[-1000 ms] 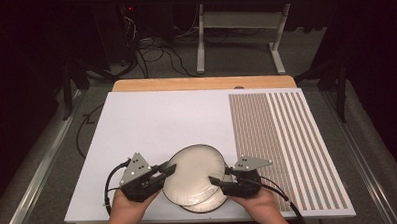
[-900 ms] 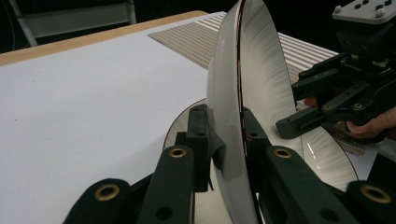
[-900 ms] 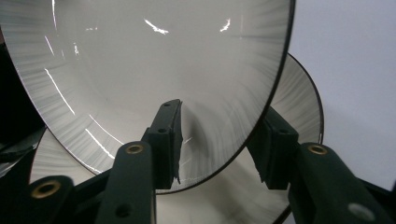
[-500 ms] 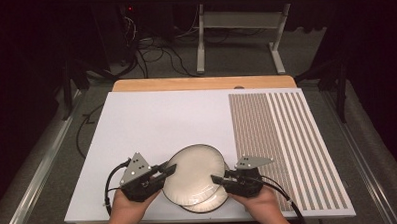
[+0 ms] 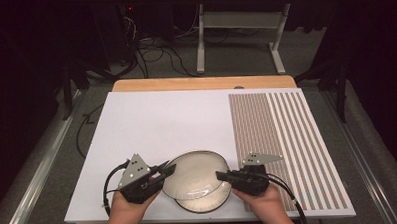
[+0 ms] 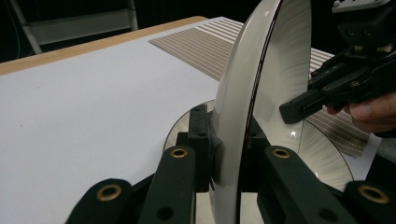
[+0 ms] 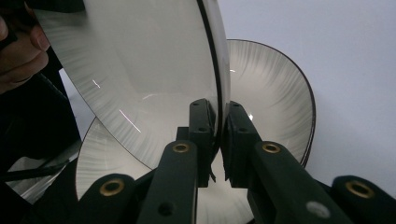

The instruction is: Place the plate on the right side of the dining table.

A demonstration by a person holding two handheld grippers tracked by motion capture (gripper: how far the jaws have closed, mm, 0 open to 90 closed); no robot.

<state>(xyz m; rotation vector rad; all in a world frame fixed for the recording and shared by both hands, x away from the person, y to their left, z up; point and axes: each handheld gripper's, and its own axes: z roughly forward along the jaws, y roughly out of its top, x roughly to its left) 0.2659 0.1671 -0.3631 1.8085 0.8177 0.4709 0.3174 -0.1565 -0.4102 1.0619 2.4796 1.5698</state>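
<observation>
Here, upper plate [image 5: 192,174]: a pale round plate with a dark rim, lifted off the stack and held between both tongs near the front edge of the surface.
Lower plate [image 5: 202,204]: lies flat on the white sheet, directly under the upper one and partly covered by it; in the right gripper view [image 7: 275,88] it spreads behind the raised plate.
Left tongs [image 5: 169,168]: pressed onto the left rim of the upper plate; in the left gripper view [image 6: 229,158] the two black jaws pinch the rim from both sides.
Right tongs [image 5: 221,175]: the jaws have just been closing, and the rim of the upper plate sits between them; in the right gripper view [image 7: 219,140] both pads press on the plate's edge.
Hands: the left hand [image 5: 130,207] and the right hand [image 5: 262,205] come in from the bottom of the high view, each wrapped around its gripper.
Surface [image 5: 152,123]: covered by a white sheet, with a wooden edge along the far side.
Striped mat [image 5: 282,134]: brown and white stripes, on the right part of the surface, just beside the right hand.
Plate tilt: in both gripper views the upper plate stands steeply to the lower plate.
</observation>
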